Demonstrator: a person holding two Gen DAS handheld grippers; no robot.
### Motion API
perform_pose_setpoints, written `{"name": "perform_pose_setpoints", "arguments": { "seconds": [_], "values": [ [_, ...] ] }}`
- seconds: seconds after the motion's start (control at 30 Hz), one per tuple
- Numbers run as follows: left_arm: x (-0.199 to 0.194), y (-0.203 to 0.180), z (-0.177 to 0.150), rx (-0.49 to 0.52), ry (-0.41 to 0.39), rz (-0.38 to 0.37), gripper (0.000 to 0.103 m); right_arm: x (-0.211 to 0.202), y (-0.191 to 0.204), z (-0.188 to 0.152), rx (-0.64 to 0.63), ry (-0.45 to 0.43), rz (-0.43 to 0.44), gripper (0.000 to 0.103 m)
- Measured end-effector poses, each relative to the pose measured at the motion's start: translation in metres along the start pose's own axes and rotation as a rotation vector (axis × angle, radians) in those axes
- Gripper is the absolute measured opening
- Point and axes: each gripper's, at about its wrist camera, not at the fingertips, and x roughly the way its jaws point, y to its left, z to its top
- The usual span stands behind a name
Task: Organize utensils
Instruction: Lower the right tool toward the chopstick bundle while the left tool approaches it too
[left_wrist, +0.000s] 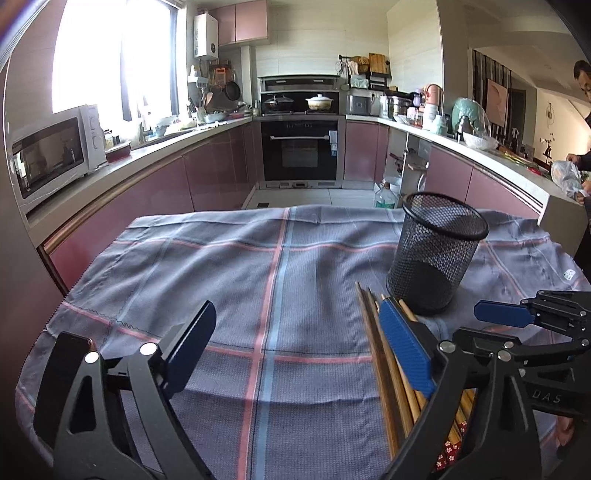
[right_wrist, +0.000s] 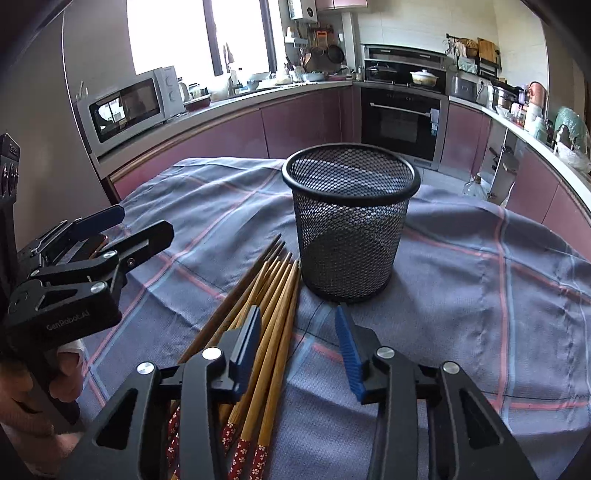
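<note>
Several wooden chopsticks (right_wrist: 275, 317) with red flowered ends lie in a loose bundle on the checked cloth (right_wrist: 480, 295), tips toward an upright black mesh cup (right_wrist: 351, 221). My right gripper (right_wrist: 298, 313) is low over the bundle. Its jaws stand narrowly apart; some sticks lie between them and the right pad is off them. In the left wrist view the chopsticks (left_wrist: 369, 328) run under my left gripper's right finger. The left gripper (left_wrist: 297, 306) is wide open over bare cloth (left_wrist: 221, 258), with the cup (left_wrist: 439, 254) ahead to the right. The right gripper (left_wrist: 480, 321) shows at that view's right edge.
A hand (right_wrist: 55, 373) holds the left gripper (right_wrist: 140, 221) at the left. Kitchen counters surround the table, with a microwave (left_wrist: 55, 151), an oven (left_wrist: 299, 147) and clutter. A person (left_wrist: 583, 122) stands at the far right counter handling a plastic bag.
</note>
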Motion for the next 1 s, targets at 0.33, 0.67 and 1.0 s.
{"name": "perform_pose_setpoints", "arguments": {
  "seconds": [0.33,0.67,1.0],
  "values": [
    [0.023,-0.010,-0.015,0.022,0.085,-0.019,0.075,0.007,-0.002,-0.006,0.005,0.081,0.019,0.023],
    [0.026,-0.012,-0.020,0.023,0.122,-0.033,0.068,0.020,0.000,-0.011,0.001,0.113,0.010,0.020],
    [0.028,-0.012,-0.022,0.025,0.137,-0.028,0.068,0.020,0.000,-0.010,0.006,0.118,0.038,0.007]
  ]
}}
